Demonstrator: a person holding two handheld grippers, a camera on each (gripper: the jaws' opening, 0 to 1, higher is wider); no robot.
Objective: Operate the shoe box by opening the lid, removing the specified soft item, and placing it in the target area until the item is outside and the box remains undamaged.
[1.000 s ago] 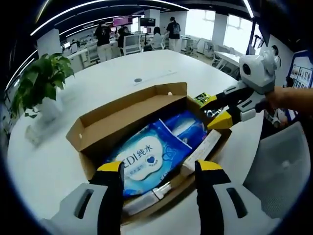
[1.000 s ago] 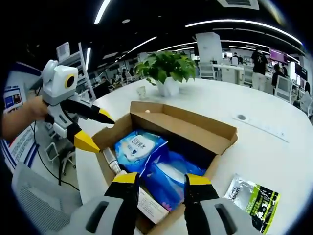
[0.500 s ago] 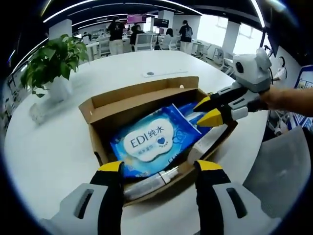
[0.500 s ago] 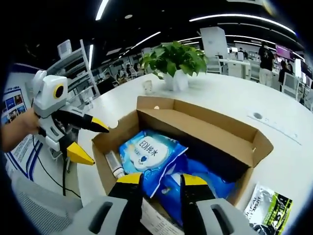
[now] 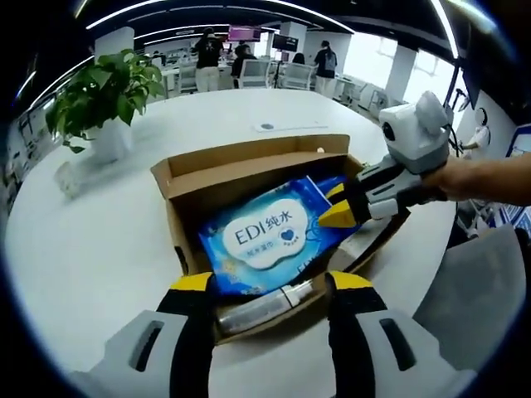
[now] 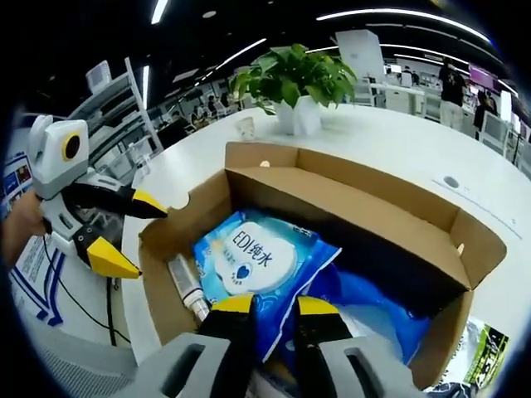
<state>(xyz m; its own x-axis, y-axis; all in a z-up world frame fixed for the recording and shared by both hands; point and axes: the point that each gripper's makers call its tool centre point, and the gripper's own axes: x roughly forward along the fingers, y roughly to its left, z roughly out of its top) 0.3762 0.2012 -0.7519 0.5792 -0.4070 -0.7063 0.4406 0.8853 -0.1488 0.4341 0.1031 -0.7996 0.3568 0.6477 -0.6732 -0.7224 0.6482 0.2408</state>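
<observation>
On white office table: open box; left tongs wide, right tongs narrow over wipes pack.

The left gripper view looks down from one side onto the open shoe box; the right gripper view faces it from the opposite side, seemingly closer; both share the box's inside.

The open box leaves its top free to reach in. Inside, the wipes pack and a tube crowd the floor; the right gripper blocks one end, box walls the sides.
</observation>
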